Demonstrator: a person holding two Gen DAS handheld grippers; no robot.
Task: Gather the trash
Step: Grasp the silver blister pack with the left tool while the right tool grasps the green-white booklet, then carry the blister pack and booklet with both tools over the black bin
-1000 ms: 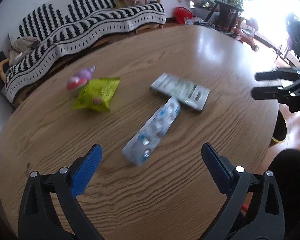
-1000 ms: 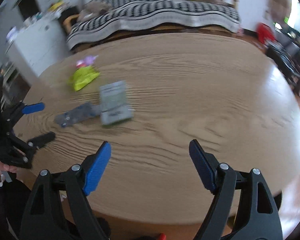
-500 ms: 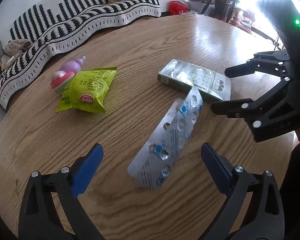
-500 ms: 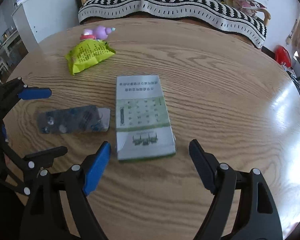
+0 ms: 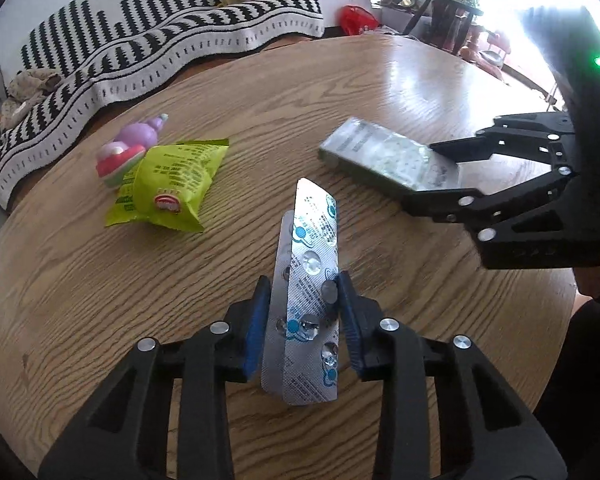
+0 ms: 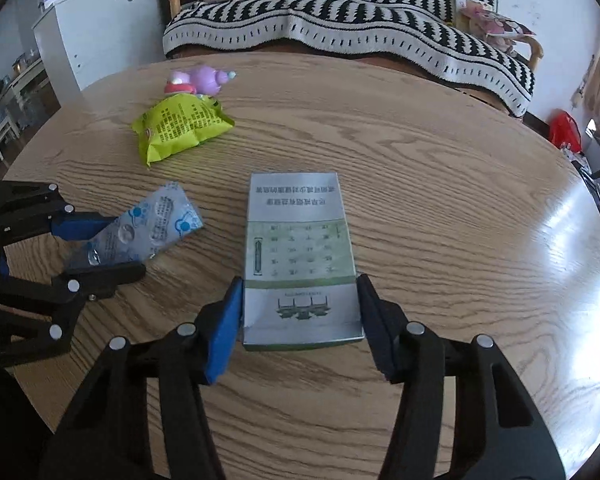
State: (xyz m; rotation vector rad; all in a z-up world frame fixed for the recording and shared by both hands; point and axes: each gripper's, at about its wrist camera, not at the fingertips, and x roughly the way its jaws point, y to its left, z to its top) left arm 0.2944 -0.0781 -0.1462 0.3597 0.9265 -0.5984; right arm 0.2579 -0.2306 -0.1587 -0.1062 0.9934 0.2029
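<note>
On the round wooden table (image 5: 100, 288) lie four small things, and two of them sit between claws; the left gripper (image 5: 302, 320) has its blue pads on both sides of a silver pill sheet (image 5: 310, 304), and its jaws are closing on it; the pads press the sheet's long edges, so the sheet bends up in the middle like a little roof; the sheet is shiny, with small blue marks, tiny print and clear bumps, and some bumps look popped; its far end points away over the table, and its near end sticks out toward the camera.

The right gripper (image 6: 300, 312) is closing too, and a flat box (image 6: 298, 256) is between its jaws; the box is grey-white with a pale green panel, rows of small print and a dark little drawing near the close end; the pads touch the two long sides of the box at its near end; the box lies flat on the wood, with its far end pointing toward the couch.

Near the far left edge of the table rests a bright yellow-green snack bag (image 6: 180, 130); it is puffy and crinkled, with dark print on it; a small pink and purple toy (image 6: 198, 80) touches its far side; both are well apart from the claws.

Behind the table stands a couch with a black and white striped blanket (image 6: 360, 16).
</note>
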